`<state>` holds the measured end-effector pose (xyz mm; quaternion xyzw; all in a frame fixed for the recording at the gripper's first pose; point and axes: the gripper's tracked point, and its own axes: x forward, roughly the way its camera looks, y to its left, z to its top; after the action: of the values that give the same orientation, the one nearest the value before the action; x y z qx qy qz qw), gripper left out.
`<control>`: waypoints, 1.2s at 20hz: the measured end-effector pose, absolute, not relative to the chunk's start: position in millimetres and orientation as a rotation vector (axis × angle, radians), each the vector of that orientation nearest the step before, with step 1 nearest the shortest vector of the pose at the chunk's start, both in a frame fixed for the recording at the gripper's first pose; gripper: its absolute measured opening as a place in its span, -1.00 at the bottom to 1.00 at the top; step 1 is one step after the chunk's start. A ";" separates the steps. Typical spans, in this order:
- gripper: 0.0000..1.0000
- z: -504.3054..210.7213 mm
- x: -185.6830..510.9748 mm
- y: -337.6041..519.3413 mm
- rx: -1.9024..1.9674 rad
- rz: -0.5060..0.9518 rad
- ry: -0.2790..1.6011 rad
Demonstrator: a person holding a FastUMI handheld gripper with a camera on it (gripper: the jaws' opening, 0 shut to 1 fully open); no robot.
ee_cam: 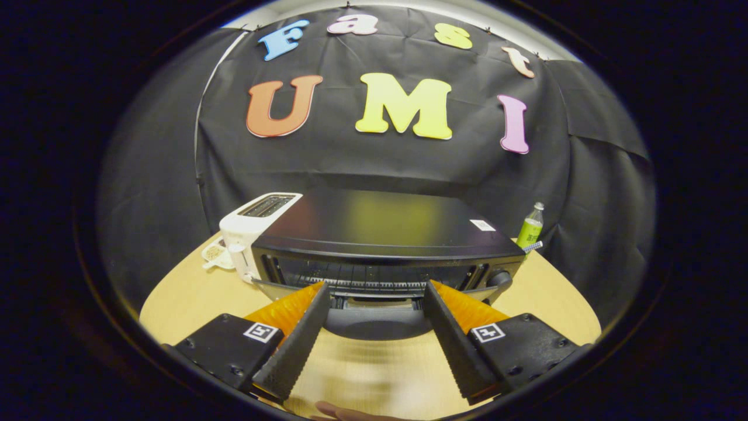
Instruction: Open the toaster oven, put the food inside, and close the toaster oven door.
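Note:
A black toaster oven [385, 225] stands on the tan table [187, 298], straight ahead of me. Its door [377, 323] hangs down toward me, and the wire rack [374, 282] shows inside the opening. My gripper [377, 286] is open, its two ribbed black fingers [295, 345] spread wide. The fingertips reach the oven's front on either side of the lowered door. Nothing is pressed between them. I cannot make out any food.
A white slot toaster [251, 228] sits against the oven's left side, with a small white object [215, 254] beside it. A green bottle [530, 228] stands behind the oven's right corner. Part of a hand [345, 413] shows just below the fingers.

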<state>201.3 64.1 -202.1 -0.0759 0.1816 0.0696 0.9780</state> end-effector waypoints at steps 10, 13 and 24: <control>1.00 -243.2 155.9 48.8 -0.077 0.162 0.378; 1.00 -257.1 145.0 44.3 -0.099 0.172 0.370; 1.00 -316.2 123.0 8.4 -0.094 0.167 0.453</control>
<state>123.0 8.4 -316.2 -0.0464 0.2241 0.0827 0.9699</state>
